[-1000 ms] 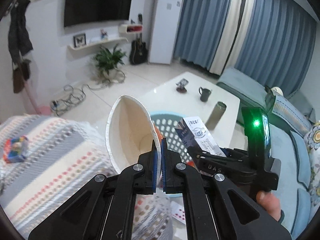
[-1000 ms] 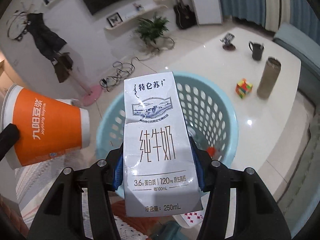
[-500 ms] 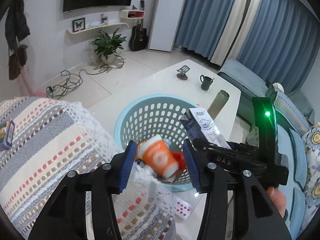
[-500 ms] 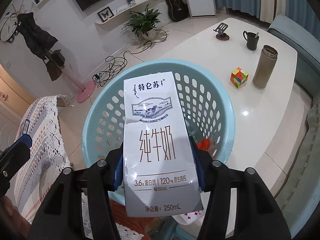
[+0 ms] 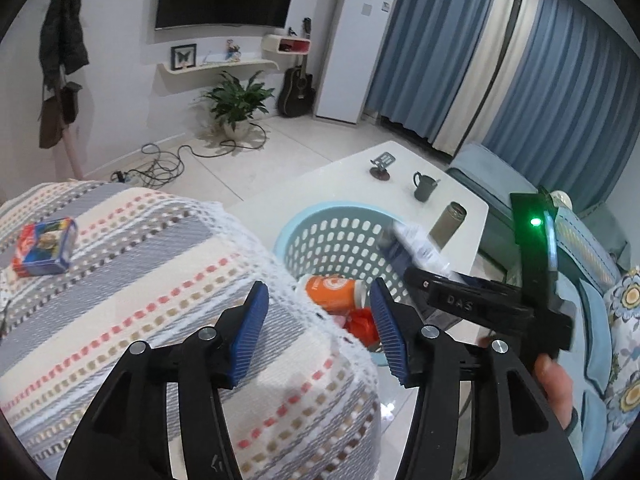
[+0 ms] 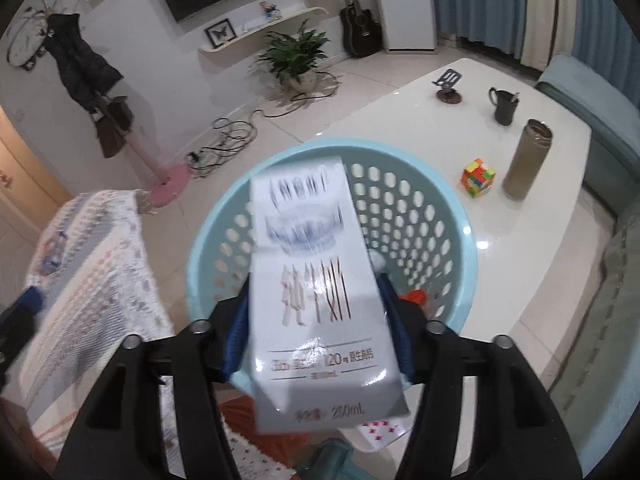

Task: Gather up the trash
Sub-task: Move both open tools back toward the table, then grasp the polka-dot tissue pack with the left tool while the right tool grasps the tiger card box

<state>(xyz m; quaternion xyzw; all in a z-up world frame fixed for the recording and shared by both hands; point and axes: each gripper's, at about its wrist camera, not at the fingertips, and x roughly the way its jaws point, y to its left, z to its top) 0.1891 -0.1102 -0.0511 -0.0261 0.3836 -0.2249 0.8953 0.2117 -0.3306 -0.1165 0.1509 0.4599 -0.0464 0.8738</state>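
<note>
Left gripper (image 5: 318, 320) spread, empty; right gripper (image 6: 314, 320) grasps white milk carton (image 6: 316, 300) above pale-blue perforated plastic basket (image 6: 436, 216).

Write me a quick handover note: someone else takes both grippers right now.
Left gripper: open, empty, beside the striped cloth.
Right gripper: over the blue basket, milk carton between its fingers; the carton is blurred, so the grip cannot be judged.
Done: orange cup lies in the basket.
Left: get the carton into the basket, then check the small box on the cloth.
</note>
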